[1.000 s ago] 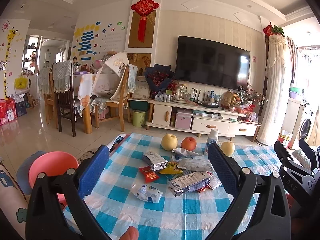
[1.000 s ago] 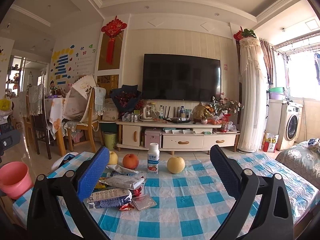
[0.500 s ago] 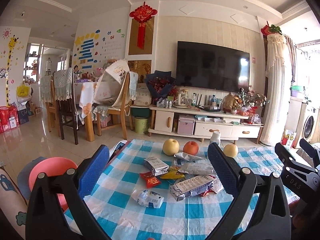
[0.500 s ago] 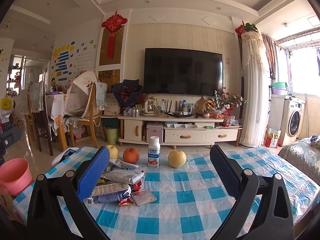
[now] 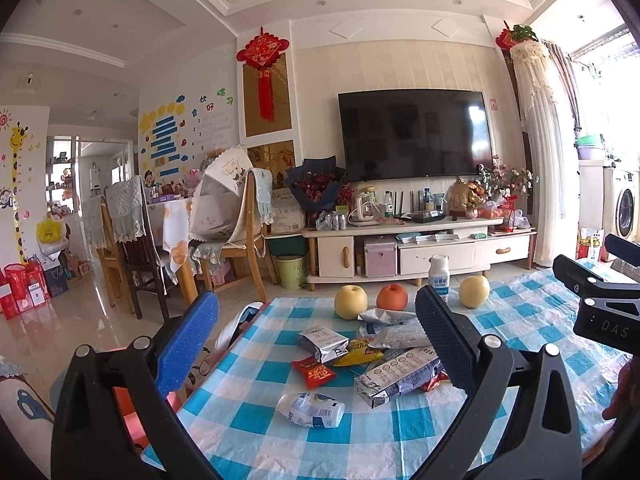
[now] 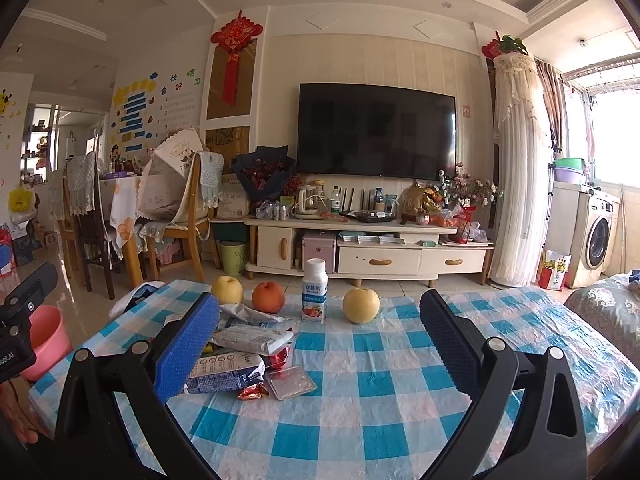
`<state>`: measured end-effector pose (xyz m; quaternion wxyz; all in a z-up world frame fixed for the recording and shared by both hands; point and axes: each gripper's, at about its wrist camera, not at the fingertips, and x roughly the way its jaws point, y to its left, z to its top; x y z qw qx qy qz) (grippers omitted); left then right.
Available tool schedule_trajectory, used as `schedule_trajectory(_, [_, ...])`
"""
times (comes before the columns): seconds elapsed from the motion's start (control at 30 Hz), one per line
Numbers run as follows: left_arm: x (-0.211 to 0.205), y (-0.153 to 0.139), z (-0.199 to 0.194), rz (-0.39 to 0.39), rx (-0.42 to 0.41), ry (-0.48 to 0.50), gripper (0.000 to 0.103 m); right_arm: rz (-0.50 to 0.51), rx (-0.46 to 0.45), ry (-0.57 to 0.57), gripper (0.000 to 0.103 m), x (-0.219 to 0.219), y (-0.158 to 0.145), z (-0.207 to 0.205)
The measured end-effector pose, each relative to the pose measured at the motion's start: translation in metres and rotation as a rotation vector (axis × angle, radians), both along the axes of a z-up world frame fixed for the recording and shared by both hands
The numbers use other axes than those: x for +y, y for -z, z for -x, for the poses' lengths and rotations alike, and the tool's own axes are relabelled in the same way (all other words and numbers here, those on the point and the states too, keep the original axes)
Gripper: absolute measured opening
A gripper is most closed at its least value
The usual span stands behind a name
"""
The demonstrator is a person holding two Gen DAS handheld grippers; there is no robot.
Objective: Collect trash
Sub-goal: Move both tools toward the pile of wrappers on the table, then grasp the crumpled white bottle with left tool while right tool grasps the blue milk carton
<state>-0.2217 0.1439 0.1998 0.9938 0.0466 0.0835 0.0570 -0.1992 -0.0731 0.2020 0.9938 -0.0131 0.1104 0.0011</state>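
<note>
A heap of trash lies on the blue-checked table [image 5: 256, 432]: a crushed white bottle [image 5: 311, 410], a red wrapper [image 5: 314, 372], a silver packet [image 5: 324, 342], a yellow wrapper [image 5: 358, 350] and a long blue-and-white packet [image 5: 400, 376]. My left gripper [image 5: 316, 340] hangs open above the near left corner, short of the heap, with nothing between its fingers. My right gripper [image 6: 318, 344] is also open and empty, over the table's front middle. From there the heap [image 6: 240, 344] sits behind the left finger, with a clear packet [image 6: 291, 382] and a red candy wrapper [image 6: 252, 392] nearer.
Two yellow apples [image 6: 227, 290] [image 6: 361, 305], a red apple [image 6: 269, 297] and an upright yogurt bottle [image 6: 314, 296] stand along the far edge. A pink bucket [image 6: 46, 340] sits on the floor left of the table. Chairs, a TV cabinet and a bed edge [image 6: 600, 312] surround it.
The left view has tilted up and shifted, so the pink bucket has slid behind its left finger. The right view has crept slightly nearer the table. Both grippers stayed open.
</note>
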Motion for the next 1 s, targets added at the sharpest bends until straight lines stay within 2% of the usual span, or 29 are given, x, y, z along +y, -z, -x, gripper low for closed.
schedule_trajectory(0.17, [0.006,0.017,-0.013,0.007,0.063,-0.007,0.099,0.025,0.053,-0.017,0.099,0.002,0.006,-0.008])
schedule_trajectory(0.4, [0.016,0.05,-0.033,0.022,0.169,-0.016,0.099,-0.008,0.102,0.001,0.099,-0.006,0.011,-0.019])
schedule_trajectory(0.6, [0.038,0.076,-0.046,0.085,0.223,0.033,0.099,-0.005,0.169,-0.007,0.099,-0.005,0.018,-0.035])
schedule_trajectory(0.83, [0.085,0.098,-0.066,0.124,0.272,0.069,0.099,-0.118,0.317,-0.104,0.099,-0.004,0.036,-0.072])
schedule_trajectory(0.9, [0.1,0.105,-0.072,0.166,0.301,0.069,0.099,-0.151,0.364,-0.125,0.099,-0.005,0.042,-0.085])
schedule_trajectory(1.0, [0.127,0.115,-0.083,0.301,0.369,0.06,0.099,-0.223,0.436,-0.164,0.099,-0.01,0.051,-0.101])
